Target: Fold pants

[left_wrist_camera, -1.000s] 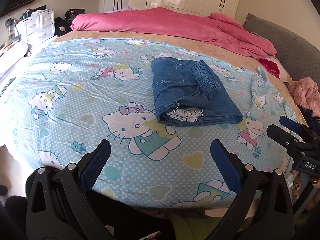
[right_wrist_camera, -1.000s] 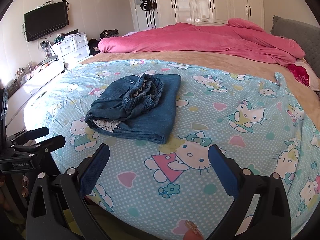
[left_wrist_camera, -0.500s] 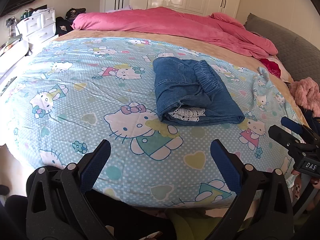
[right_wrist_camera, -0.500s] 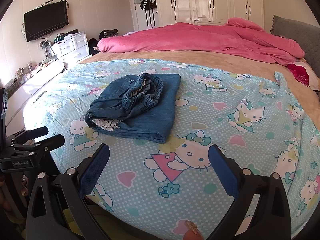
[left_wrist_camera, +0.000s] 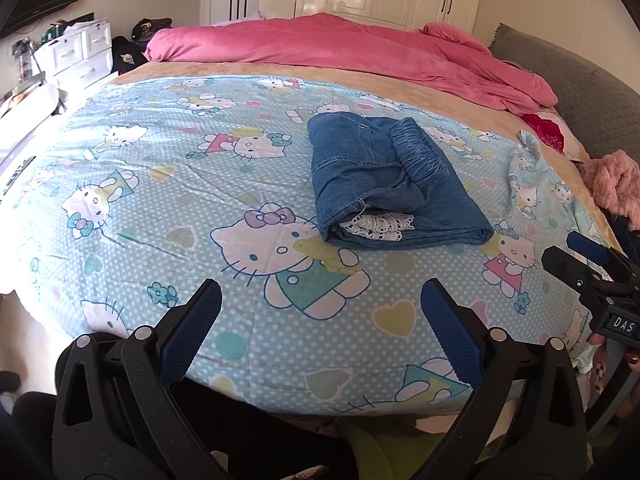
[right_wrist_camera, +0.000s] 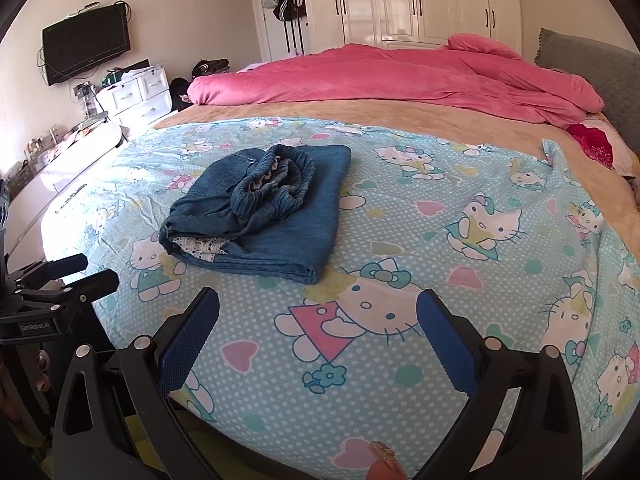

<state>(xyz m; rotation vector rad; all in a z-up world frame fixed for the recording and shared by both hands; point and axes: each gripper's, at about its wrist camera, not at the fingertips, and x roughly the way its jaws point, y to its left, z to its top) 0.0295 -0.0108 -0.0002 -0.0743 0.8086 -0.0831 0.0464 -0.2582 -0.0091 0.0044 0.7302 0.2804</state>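
Folded denim pants (left_wrist_camera: 390,184) lying mid-frame on the cartoon-print bedsheet (left_wrist_camera: 168,184), elastic waistband bunched on top. Left gripper (left_wrist_camera: 320,320) at bottom centre, fingers spread wide, holding nothing. Right gripper (right_wrist_camera: 318,328) likewise agape and empty, low in frame.

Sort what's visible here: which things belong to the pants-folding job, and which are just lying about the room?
Part of the job:
- denim pants, folded into a bundle
- cartoon-cat sheet they lie on
- left gripper, open, empty
- right gripper, open, empty

Just lying about:
- pink duvet
- grey pillow
- fluffy pink garment
- wall TV
- white drawers
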